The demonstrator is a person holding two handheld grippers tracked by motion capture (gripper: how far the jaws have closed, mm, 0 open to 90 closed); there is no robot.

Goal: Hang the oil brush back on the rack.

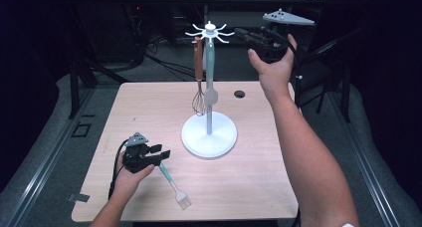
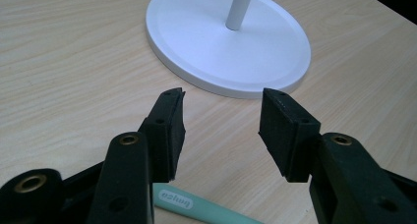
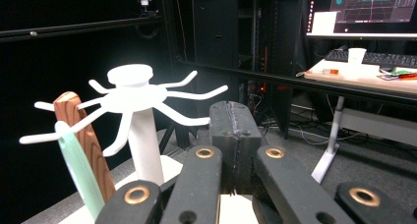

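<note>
A white utensil stand (image 1: 209, 135) rises mid-table, its hook crown (image 1: 209, 32) at the top. A wooden-handled whisk (image 1: 199, 87) and a mint-handled spatula (image 1: 211, 72) hang from it. A mint-handled brush (image 1: 175, 187) lies flat on the table at the front. My left gripper (image 1: 158, 154) rests low over the brush's handle end, open; in the left gripper view the handle (image 2: 196, 207) lies below the left gripper (image 2: 221, 130), untouched by the pads. My right gripper (image 1: 241, 33) is held high, just right of the crown, shut with nothing in it. The right gripper (image 3: 231, 111) points past the crown (image 3: 133, 94).
A small black round grommet (image 1: 239, 94) sits on the wooden table (image 1: 259, 177) behind and right of the stand. Beyond the table are dark racks and cables. A desk with a monitor and keyboard (image 3: 364, 57) stands far off in the right gripper view.
</note>
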